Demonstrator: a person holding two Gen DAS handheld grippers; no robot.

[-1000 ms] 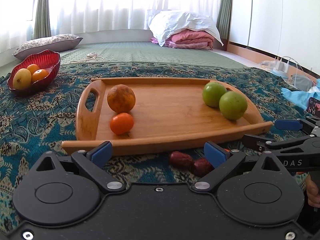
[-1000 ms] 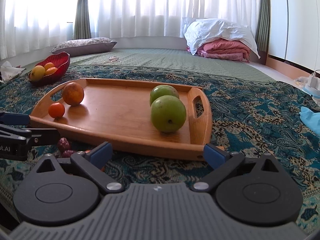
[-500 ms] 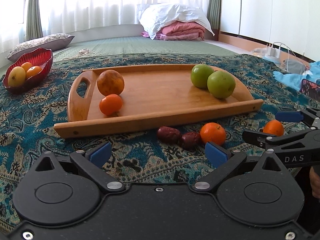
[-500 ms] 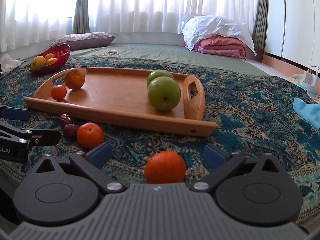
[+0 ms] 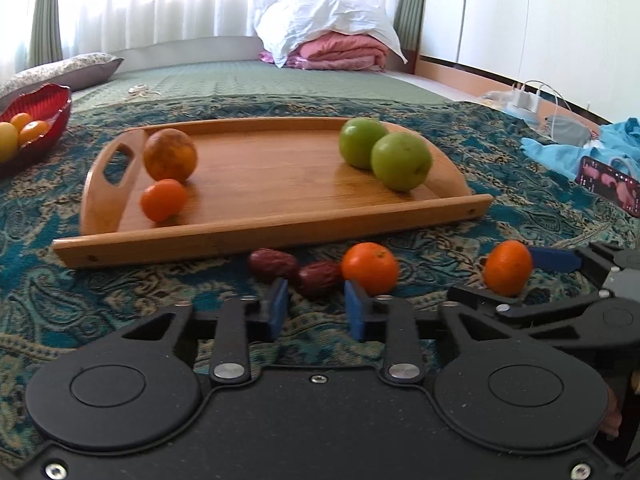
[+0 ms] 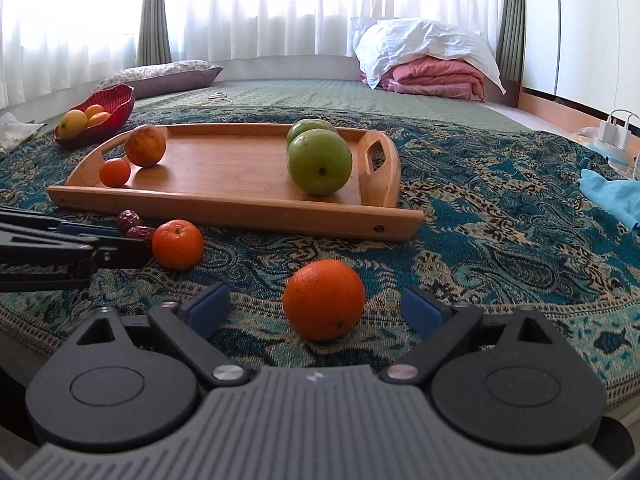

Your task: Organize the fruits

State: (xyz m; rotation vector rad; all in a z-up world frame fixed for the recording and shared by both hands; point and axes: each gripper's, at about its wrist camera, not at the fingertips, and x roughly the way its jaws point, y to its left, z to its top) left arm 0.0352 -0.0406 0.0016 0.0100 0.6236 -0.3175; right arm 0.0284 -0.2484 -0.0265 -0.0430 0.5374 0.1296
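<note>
A wooden tray (image 5: 260, 176) holds a large orange (image 5: 170, 155), a small tangerine (image 5: 163, 200) and two green apples (image 5: 400, 162). On the cloth in front lie two red dates (image 5: 274, 263), a tangerine (image 5: 370, 268) and another tangerine (image 6: 324, 299). My left gripper (image 5: 316, 310) is partly closed and empty, just short of the nearer date (image 5: 320, 276). My right gripper (image 6: 316, 308) is open, its pads either side of the tangerine without touching. It also shows in the left wrist view (image 5: 508, 268).
A red bowl (image 6: 116, 108) with fruit stands at the far left. A phone (image 5: 610, 184) and blue cloth (image 5: 600, 148) lie at the right. Pillows and folded bedding (image 6: 432, 68) are at the back. The patterned cloth's front edge is near me.
Both grippers have pulled back from the tray, bringing the dates and two loose tangerines into view. My left gripper's jaws have narrowed. The right gripper stays wide open around a tangerine.
</note>
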